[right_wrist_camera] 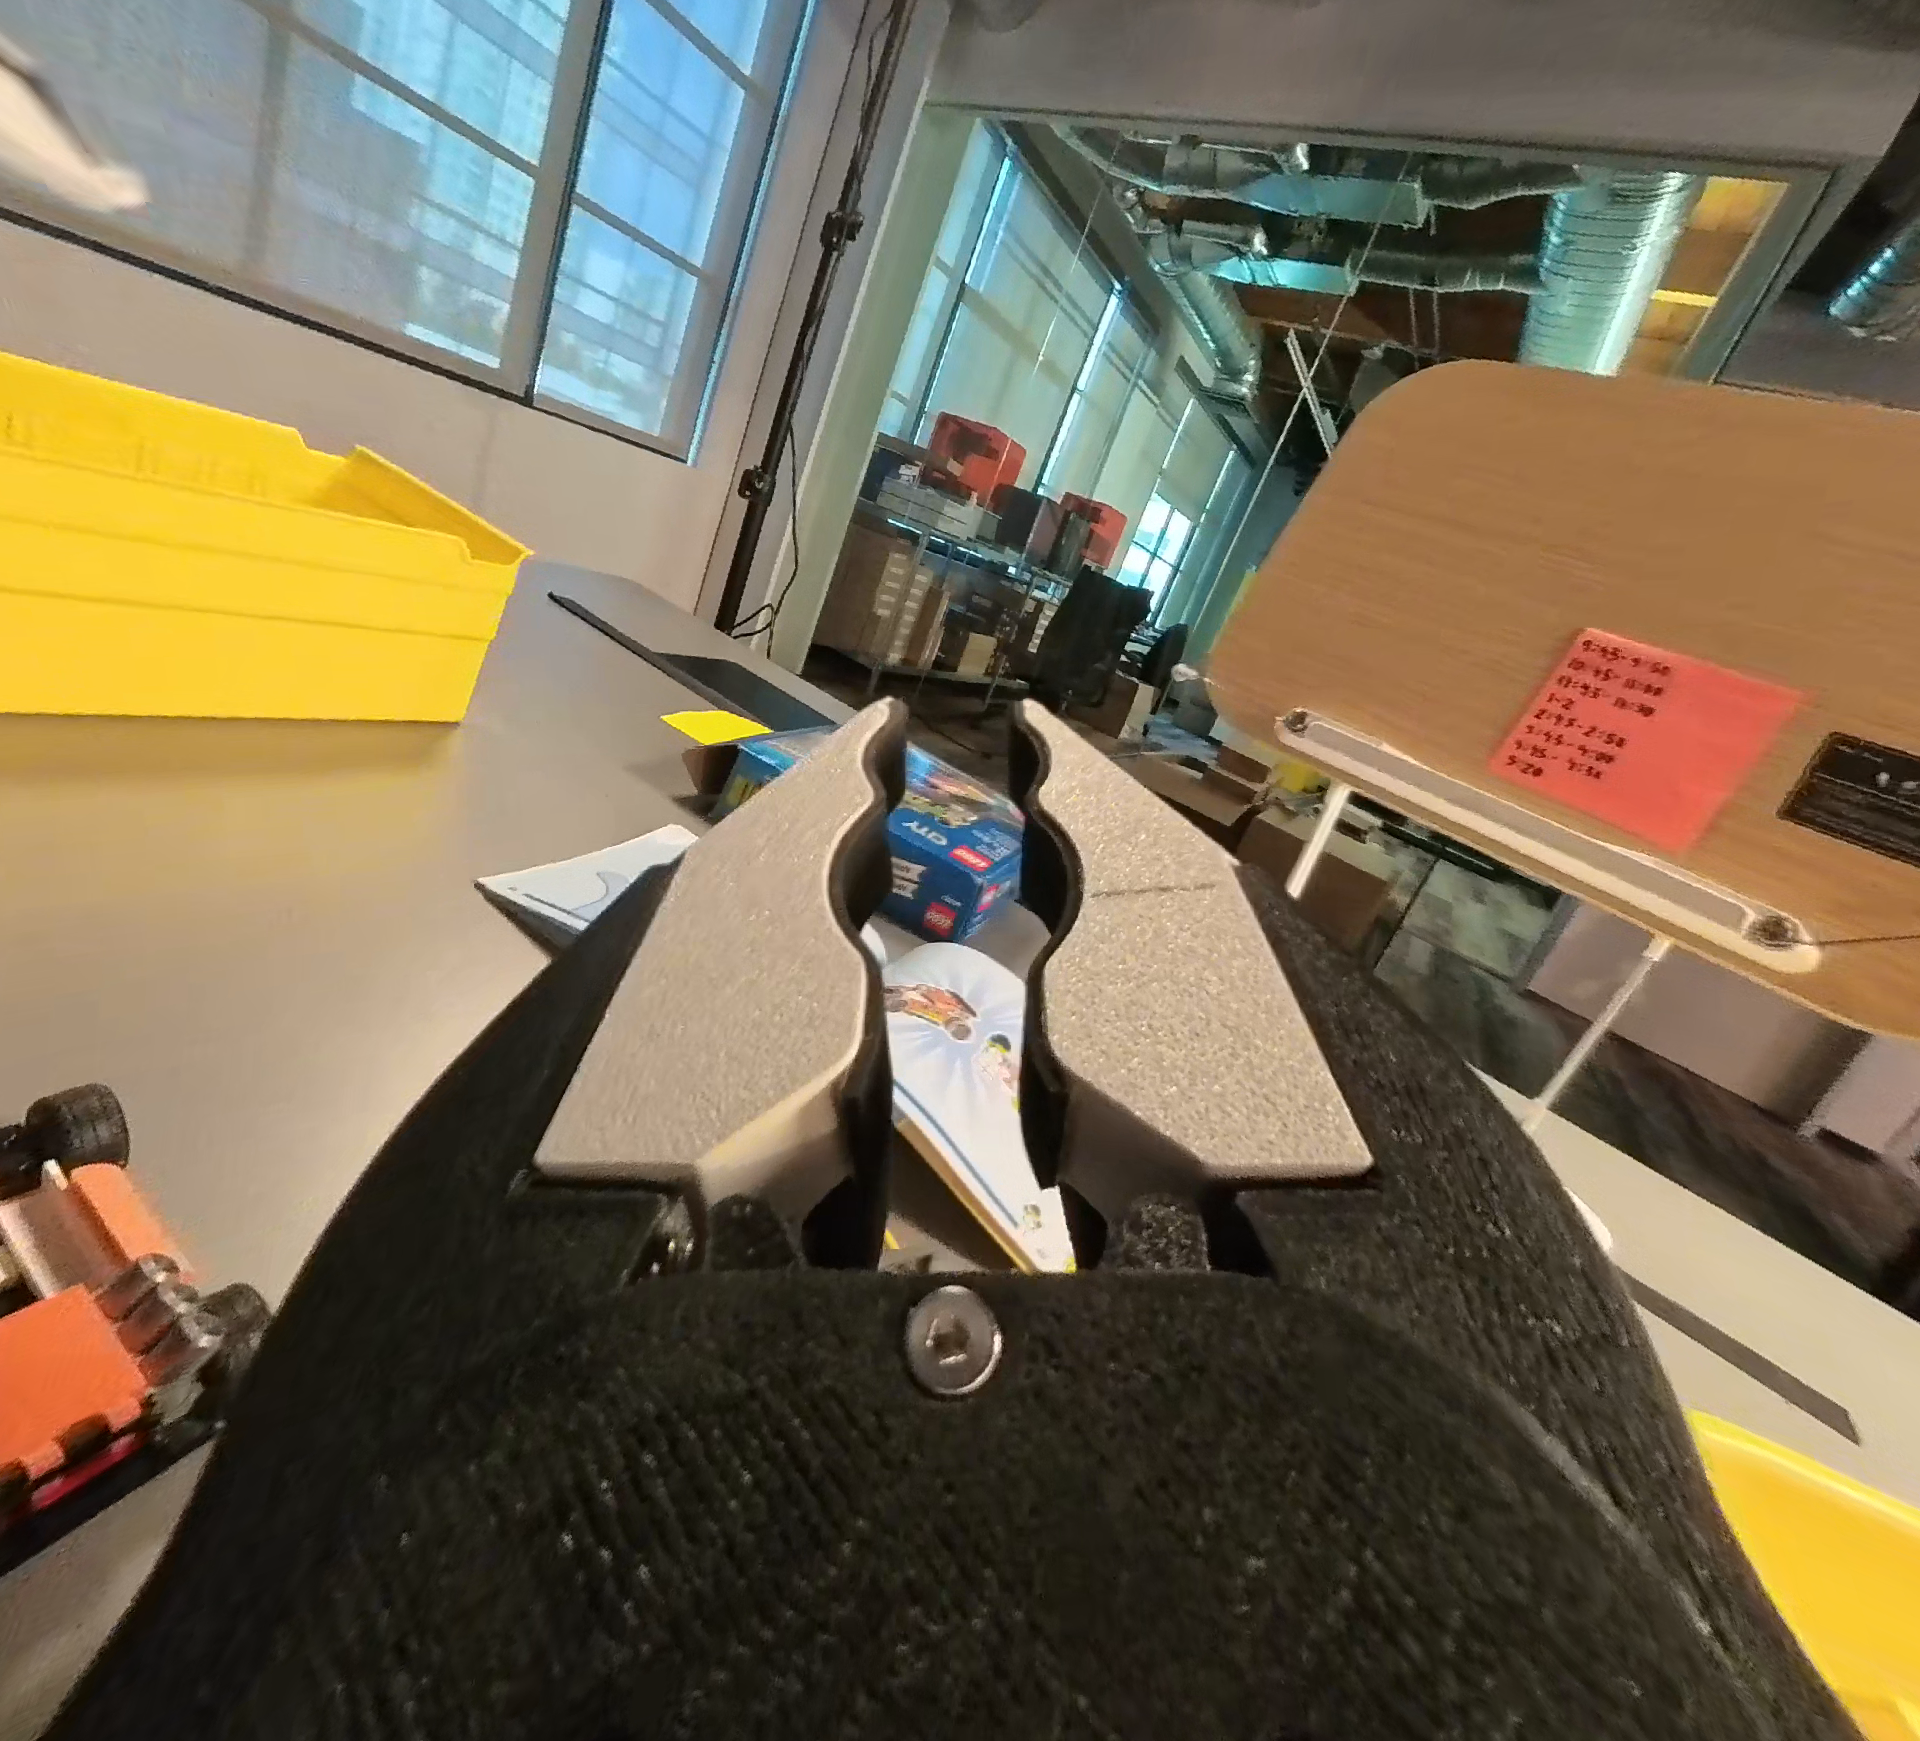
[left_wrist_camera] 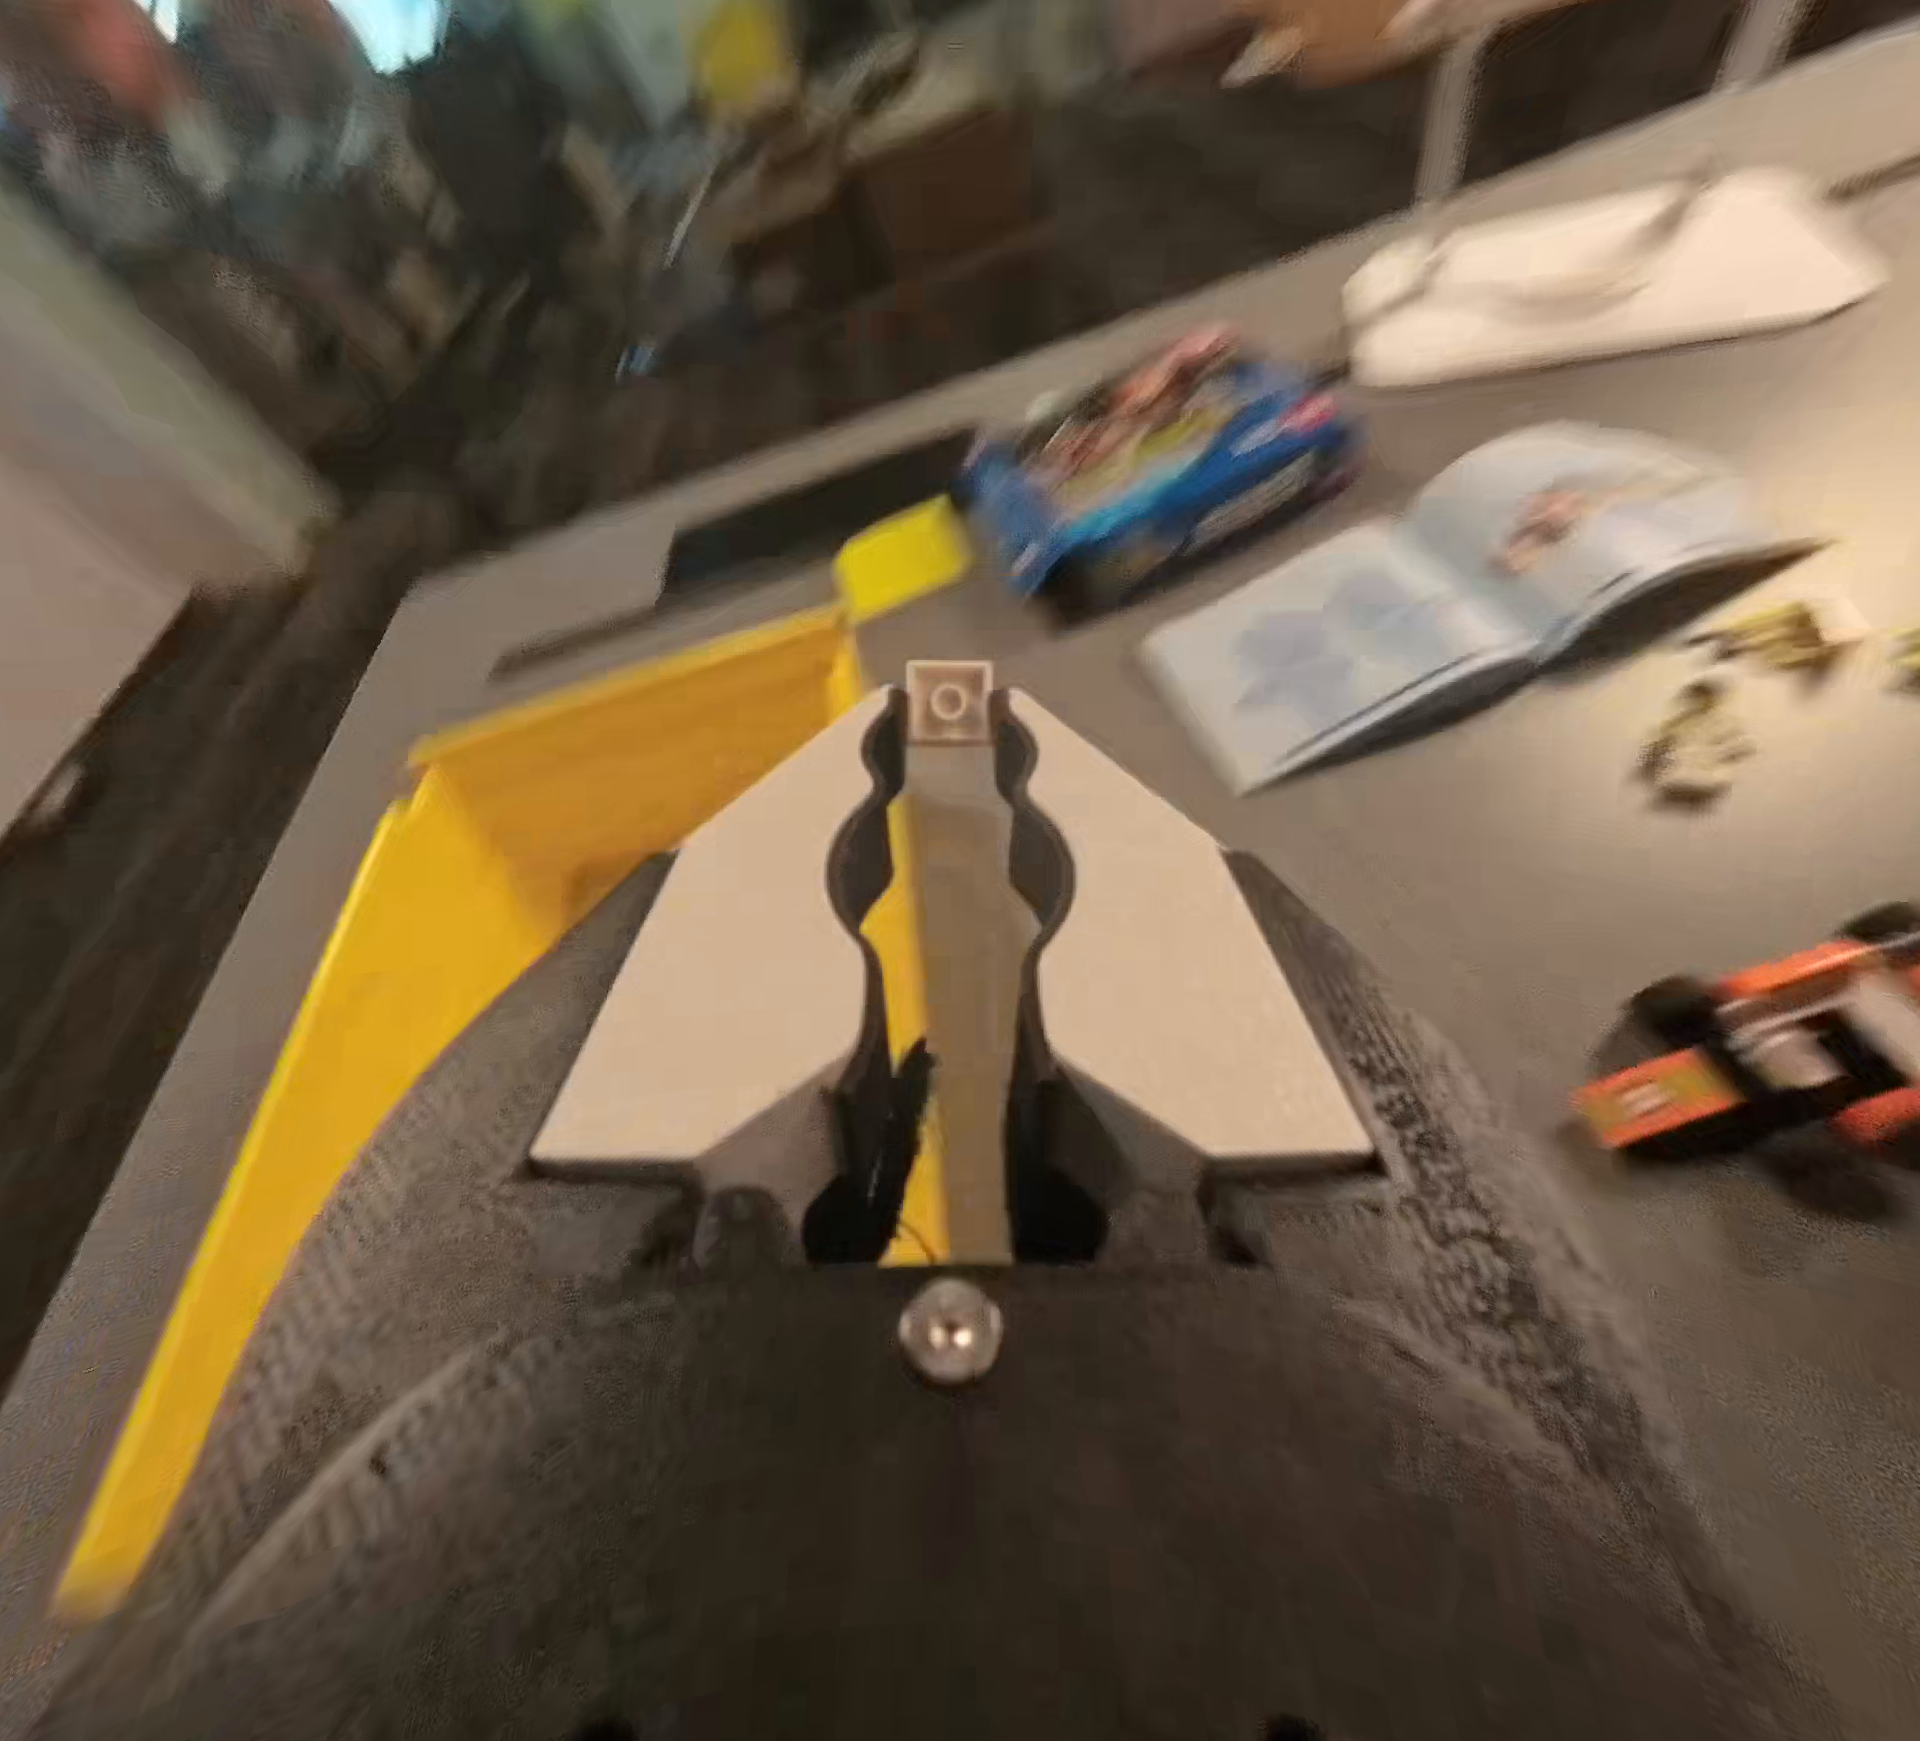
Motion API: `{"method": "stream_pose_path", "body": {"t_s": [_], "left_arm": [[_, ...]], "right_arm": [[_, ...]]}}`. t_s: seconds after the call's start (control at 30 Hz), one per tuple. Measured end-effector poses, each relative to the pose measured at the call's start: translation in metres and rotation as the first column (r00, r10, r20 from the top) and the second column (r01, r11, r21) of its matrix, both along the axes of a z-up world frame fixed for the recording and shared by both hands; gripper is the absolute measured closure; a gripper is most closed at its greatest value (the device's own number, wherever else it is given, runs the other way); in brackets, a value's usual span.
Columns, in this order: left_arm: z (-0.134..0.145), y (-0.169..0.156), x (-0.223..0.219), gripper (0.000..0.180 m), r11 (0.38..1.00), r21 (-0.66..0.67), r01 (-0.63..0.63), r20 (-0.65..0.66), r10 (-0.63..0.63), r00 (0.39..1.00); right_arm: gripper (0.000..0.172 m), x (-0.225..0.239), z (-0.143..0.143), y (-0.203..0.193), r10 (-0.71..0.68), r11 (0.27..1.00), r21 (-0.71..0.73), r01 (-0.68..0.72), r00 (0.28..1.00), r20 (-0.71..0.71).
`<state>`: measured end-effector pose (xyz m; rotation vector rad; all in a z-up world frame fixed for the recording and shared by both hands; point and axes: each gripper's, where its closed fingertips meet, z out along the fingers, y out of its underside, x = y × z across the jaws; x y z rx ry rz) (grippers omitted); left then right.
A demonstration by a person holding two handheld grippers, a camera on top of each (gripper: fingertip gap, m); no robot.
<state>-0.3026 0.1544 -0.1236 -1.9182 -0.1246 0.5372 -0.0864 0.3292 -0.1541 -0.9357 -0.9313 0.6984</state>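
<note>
Grey tabletop [right_wrist_camera: 260, 912] beneath tall windows [right_wrist_camera: 416, 112]; ducted ceiling [right_wrist_camera: 1403, 216] beyond

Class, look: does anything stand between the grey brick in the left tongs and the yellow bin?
Nothing visible does. The brick, pinched in the left tongs, hangs just right of the bin's corner; only the tongs' own finger lies between. The view is blurred.

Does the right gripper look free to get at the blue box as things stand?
Probably yes. The right gripper is open with nothing between its fingers, and the blue box lies straight ahead on the table, past an open booklet.
</note>
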Motion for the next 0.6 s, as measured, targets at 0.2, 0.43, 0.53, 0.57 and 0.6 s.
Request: {"method": "stream_pose_path", "body": {"t_s": [0.2,0.43,0.53,0.57,0.6], "left_arm": [[-0.067,-0.081,-0.074,0.166,0.885,-0.331,-0.328,0.163,0.396,0.904],[-0.109,-0.099,-0.085,0.154,0.818,-0.461,-0.344,0.230,0.485,0.844],[-0.111,-0.100,-0.087,0.136,0.801,-0.474,-0.365,0.228,0.512,0.828],[-0.107,-0.102,-0.089,0.133,0.792,-0.469,-0.391,0.209,0.530,0.822],[-0.097,-0.102,-0.088,0.132,0.792,-0.442,-0.421,0.181,0.538,0.823]], "right_arm": [[0.155,0.010,0.003,0.014,-0.047,0.999,-0.018,0.047,0.999,-0.013],[0.156,0.019,0.000,0.031,-0.033,0.989,-0.146,0.026,0.999,-0.043],[0.156,0.020,-0.002,0.034,-0.028,0.985,-0.170,0.020,0.999,-0.046],[0.156,0.020,-0.002,0.035,-0.033,0.985,-0.170,0.025,0.998,-0.045],[0.156,0.021,-0.002,0.036,-0.036,0.985,-0.170,0.028,0.998,-0.044]]}}
